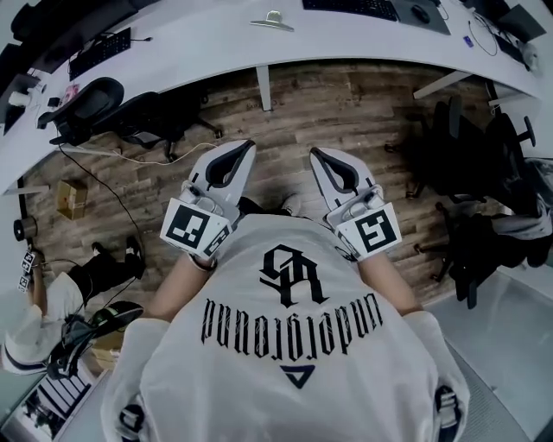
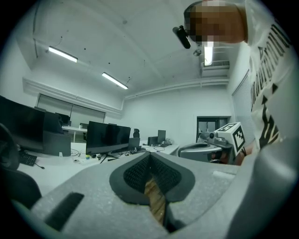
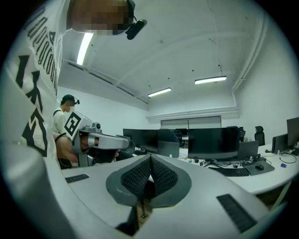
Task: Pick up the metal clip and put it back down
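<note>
Near my chest, my left gripper [image 1: 244, 149] and right gripper [image 1: 318, 154] are both clenched on nothing. Far ahead, what looks like the metal clip [image 1: 272, 21] lies untouched on the white desk [image 1: 363, 39]. I judge this the approach: next, reach forward and open.

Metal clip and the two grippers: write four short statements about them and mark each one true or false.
1. The metal clip lies on the white desk. True.
2. The left gripper holds the clip. False: its jaws are together with nothing between them.
3. The right gripper is shut and empty. True.
4. Both grippers hang over the desk. False: they are over the wooden floor, short of the desk's edge.
</note>
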Tool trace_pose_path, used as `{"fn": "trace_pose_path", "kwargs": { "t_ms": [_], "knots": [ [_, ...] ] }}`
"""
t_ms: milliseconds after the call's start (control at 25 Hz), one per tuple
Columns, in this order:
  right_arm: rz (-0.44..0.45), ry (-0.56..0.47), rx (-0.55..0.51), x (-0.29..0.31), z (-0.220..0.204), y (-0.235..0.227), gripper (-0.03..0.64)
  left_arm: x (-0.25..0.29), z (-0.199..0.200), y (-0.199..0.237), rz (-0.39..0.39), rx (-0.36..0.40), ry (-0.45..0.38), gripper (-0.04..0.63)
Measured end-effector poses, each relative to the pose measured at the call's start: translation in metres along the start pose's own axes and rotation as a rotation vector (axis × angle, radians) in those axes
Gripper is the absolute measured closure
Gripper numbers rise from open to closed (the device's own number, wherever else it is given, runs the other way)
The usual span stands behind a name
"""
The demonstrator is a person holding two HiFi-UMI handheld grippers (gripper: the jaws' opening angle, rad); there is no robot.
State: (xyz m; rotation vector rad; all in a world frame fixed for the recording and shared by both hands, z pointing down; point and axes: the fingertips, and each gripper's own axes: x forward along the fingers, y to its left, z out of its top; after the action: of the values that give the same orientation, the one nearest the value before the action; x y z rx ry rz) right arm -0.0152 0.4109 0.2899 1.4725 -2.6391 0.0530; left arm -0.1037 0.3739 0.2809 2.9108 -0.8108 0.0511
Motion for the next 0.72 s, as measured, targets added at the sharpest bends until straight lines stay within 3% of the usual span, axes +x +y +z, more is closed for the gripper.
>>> {"fn": "trace_pose_path", "kwargs": {
  "t_ms": [440,720],
  "knots": [
    [-0.011,0.023,0.01,0.038,-0.006,-0.059,0.604,0.063,0.004,0.035,-0.025,-0.006,0.002,0.583],
    [-0.03,0.022,0.008,0.099,0.003,-0.087,0.604,0.096,0.014,0.098,-0.059,-0.005,-0.007,0.583]
  ]
}}
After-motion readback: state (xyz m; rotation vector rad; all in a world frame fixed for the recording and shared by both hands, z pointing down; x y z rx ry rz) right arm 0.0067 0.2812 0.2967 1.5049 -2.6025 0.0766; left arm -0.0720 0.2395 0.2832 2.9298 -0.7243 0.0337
